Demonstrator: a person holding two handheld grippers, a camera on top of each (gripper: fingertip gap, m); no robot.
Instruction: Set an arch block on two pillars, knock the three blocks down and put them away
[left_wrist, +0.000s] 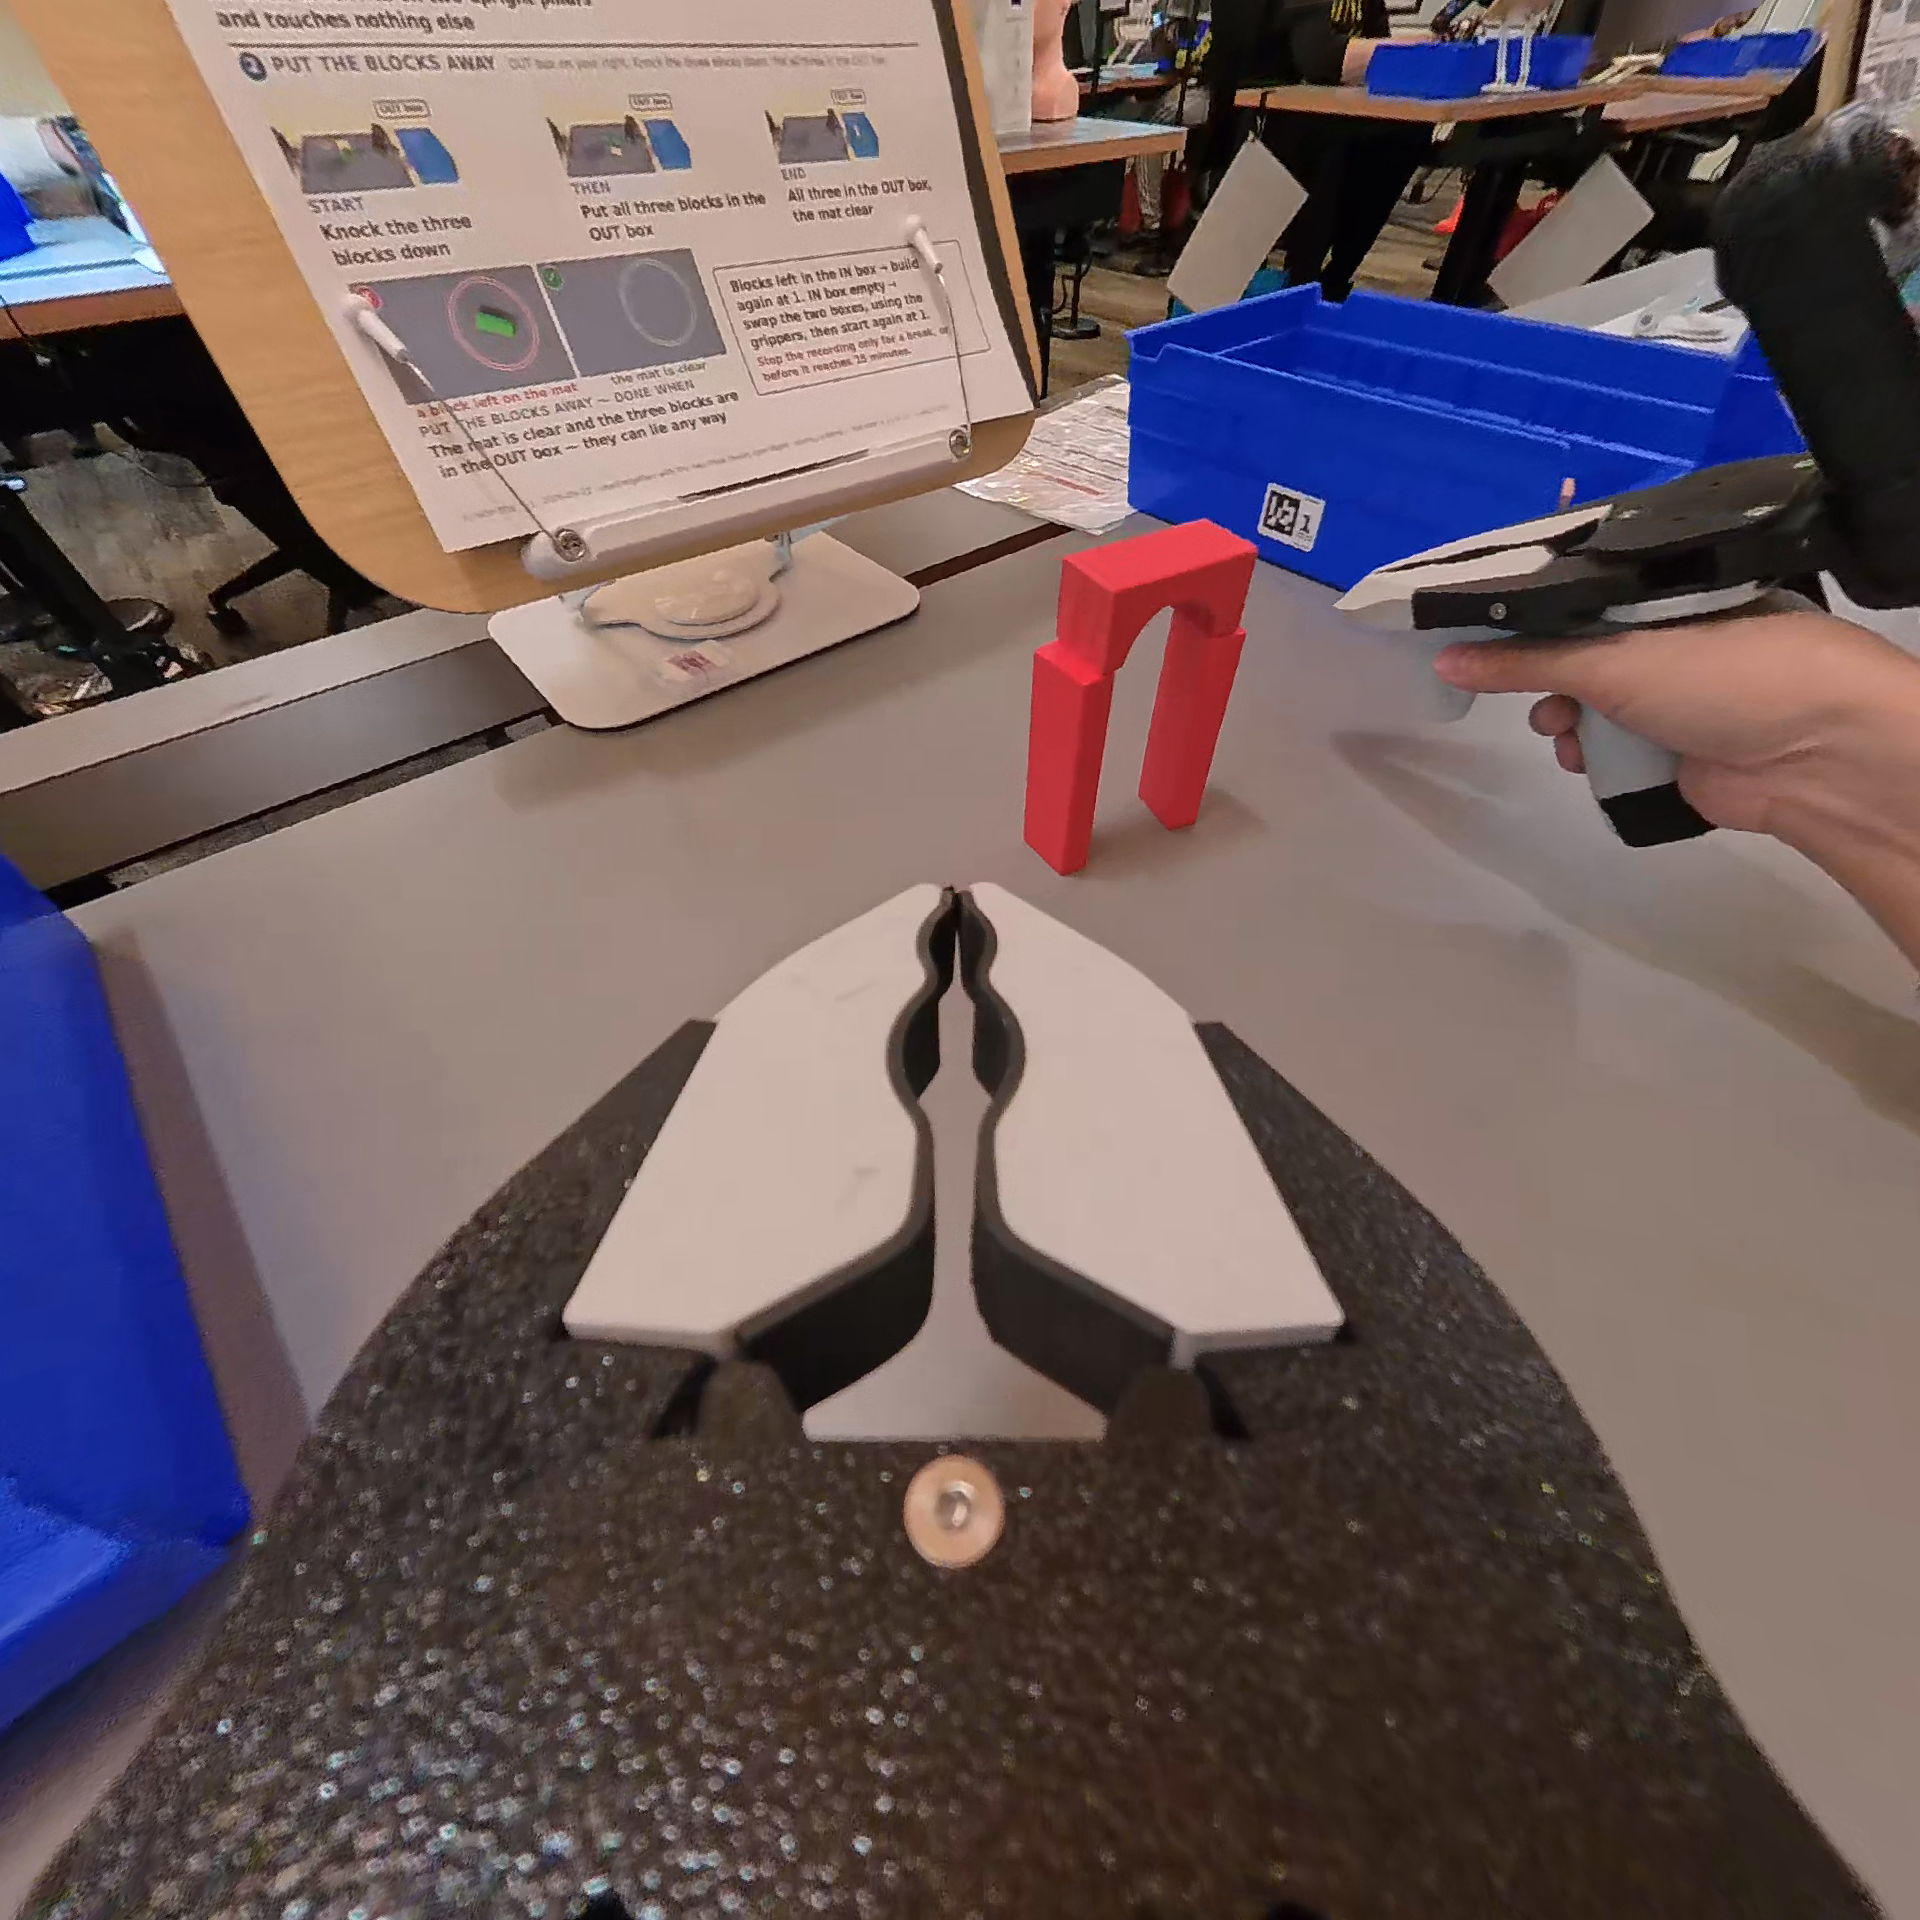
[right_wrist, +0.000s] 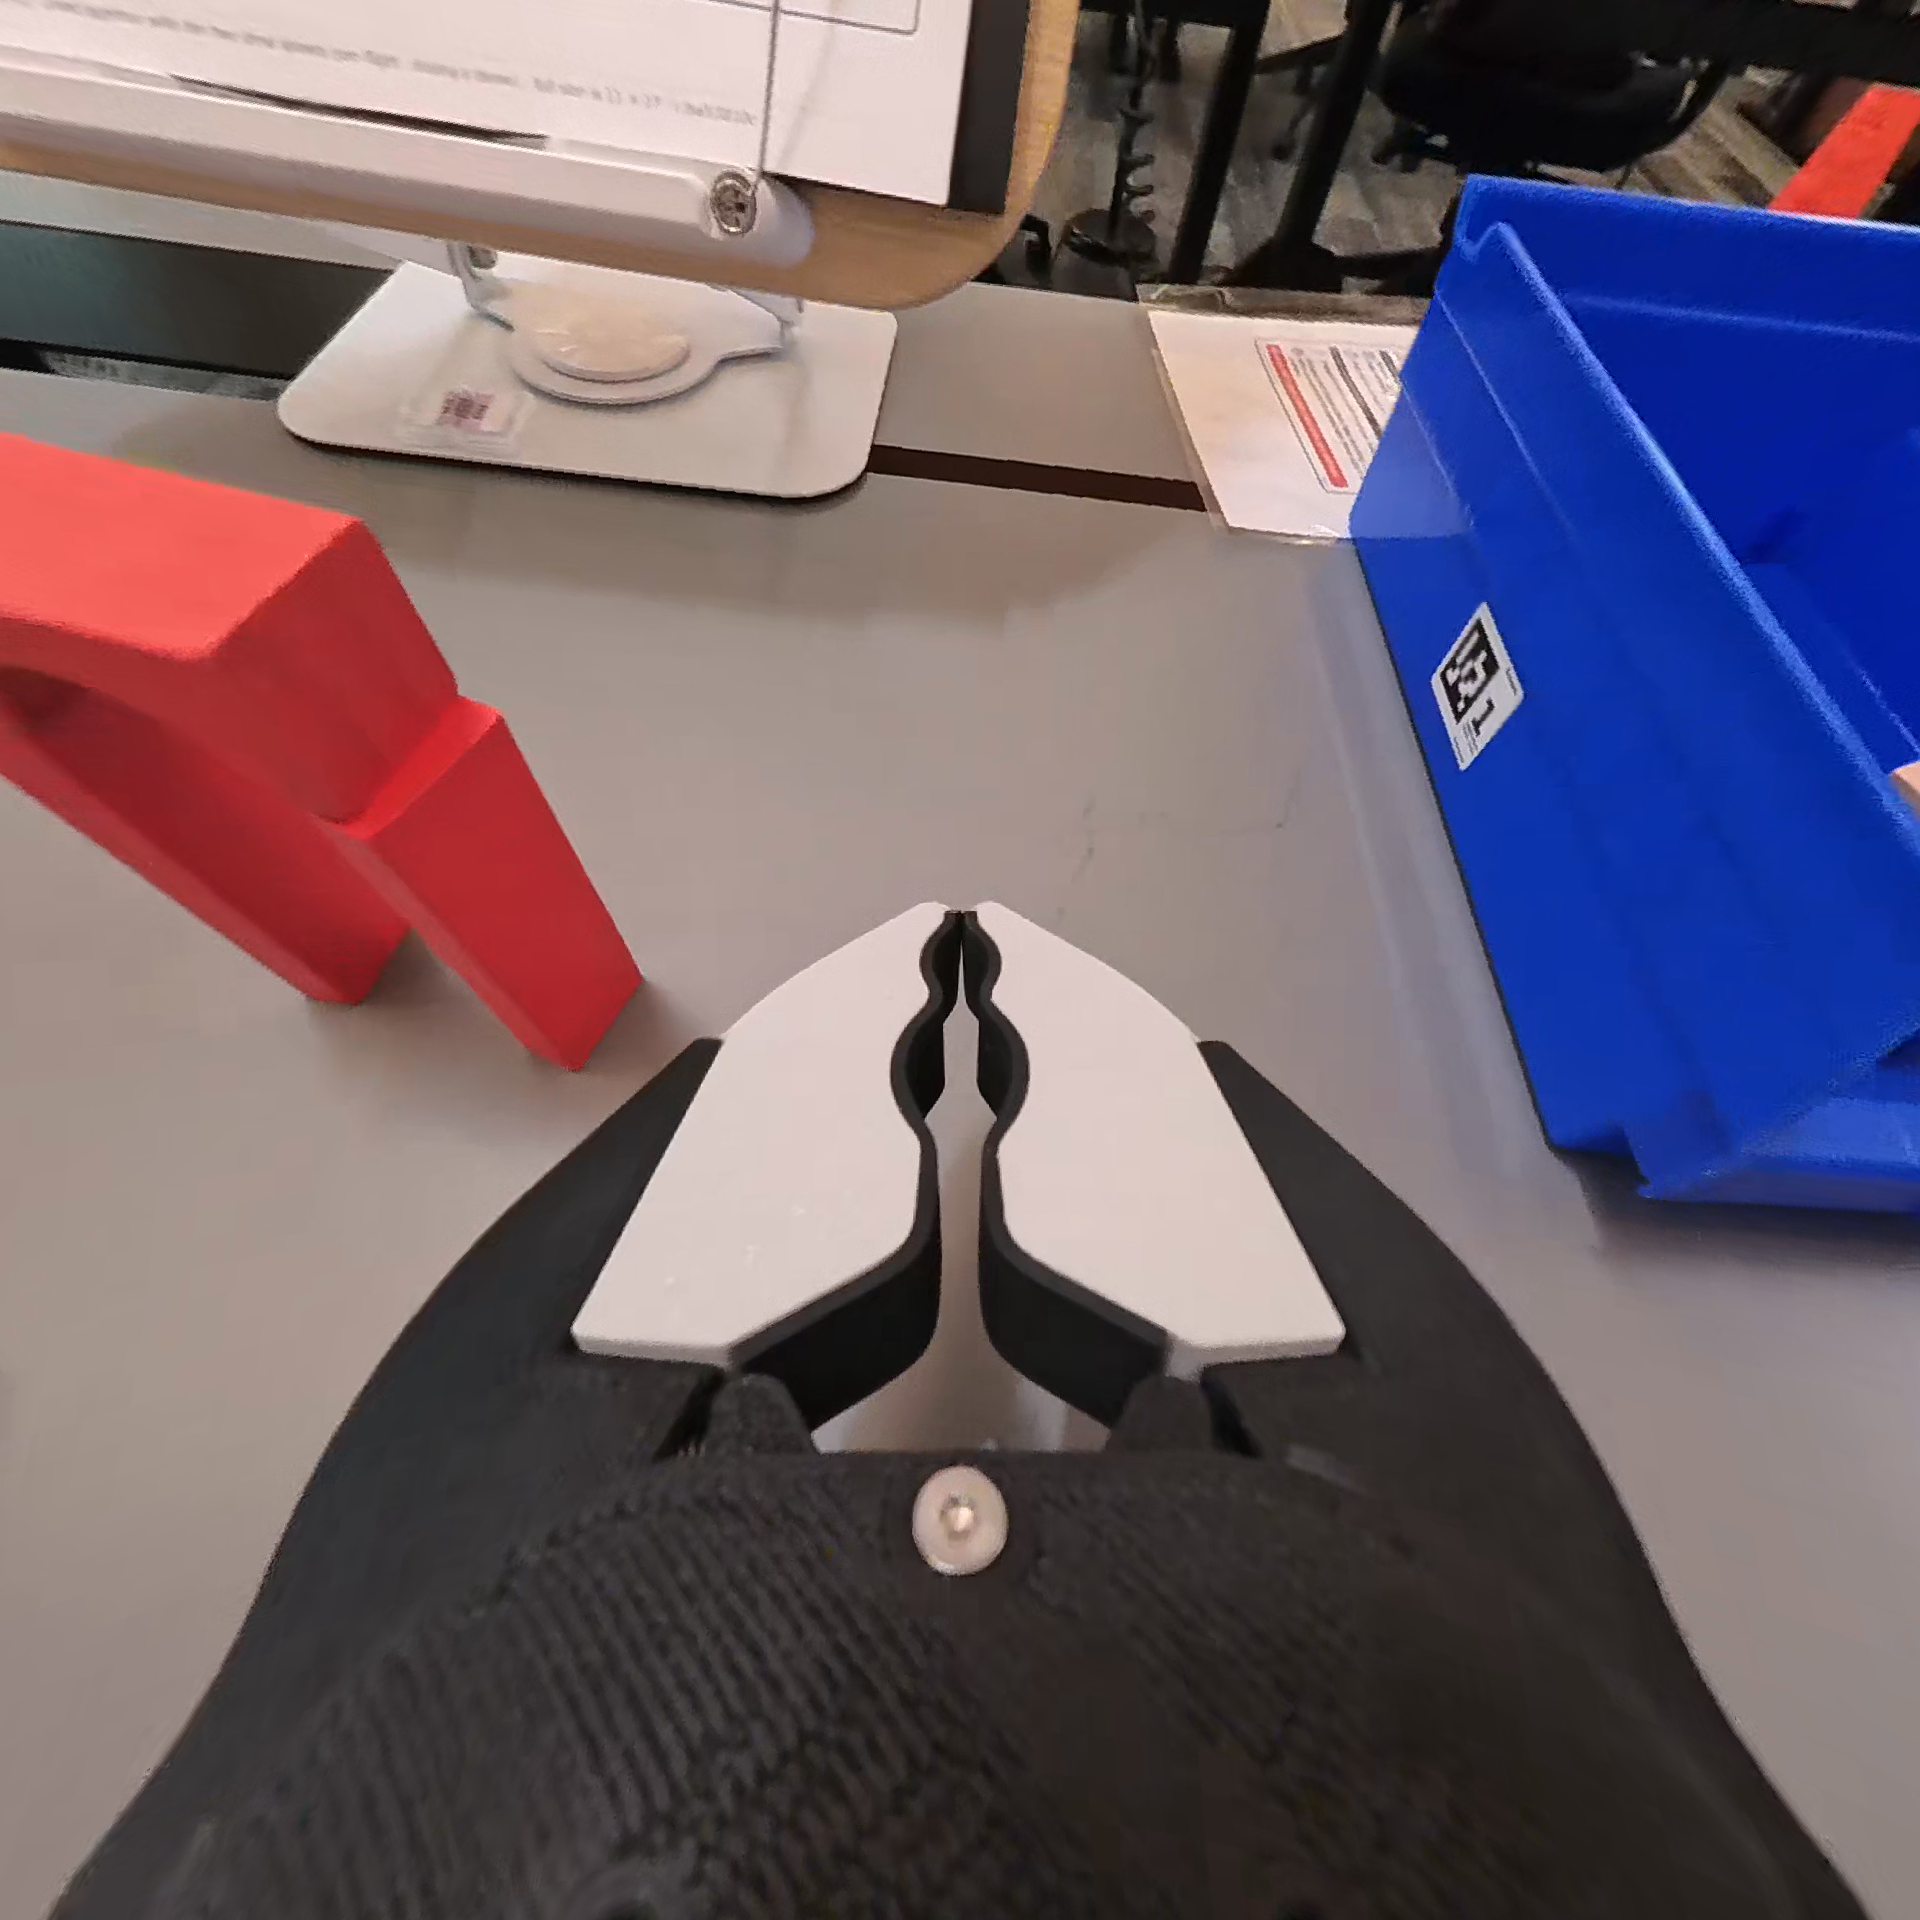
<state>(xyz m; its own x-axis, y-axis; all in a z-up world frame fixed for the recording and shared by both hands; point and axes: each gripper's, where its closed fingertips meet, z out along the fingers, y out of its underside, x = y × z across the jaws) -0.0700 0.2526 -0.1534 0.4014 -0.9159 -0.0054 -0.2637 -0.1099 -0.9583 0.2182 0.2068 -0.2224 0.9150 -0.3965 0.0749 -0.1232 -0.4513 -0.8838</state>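
Note:
A red arch block (left_wrist: 1153, 597) rests on top of two upright red pillar blocks (left_wrist: 1070, 764) on the grey table (left_wrist: 623, 935). My left gripper (left_wrist: 953, 894) is shut and empty, low over the table just in front of the pillars. My right gripper (right_wrist: 961, 916) is shut and empty. It also shows in the left wrist view (left_wrist: 1351, 603), held by a hand (left_wrist: 1714, 717) to the right of the arch at its top height, apart from it. In the right wrist view the red arch (right_wrist: 208, 623) and one pillar (right_wrist: 488, 883) are close at the left.
A blue bin (left_wrist: 1403, 416) with a tag sticker stands at the back right; it also shows in the right wrist view (right_wrist: 1621, 779). Another blue bin (left_wrist: 83, 1299) is at the left edge. A stand with a printed instruction sheet (left_wrist: 623, 260) is behind the blocks. The tips of one gripper are about 30 cm away from the tips of the other. The red arch block (left_wrist: 1153, 597) is about 15 cm from both grippers' fingertips.

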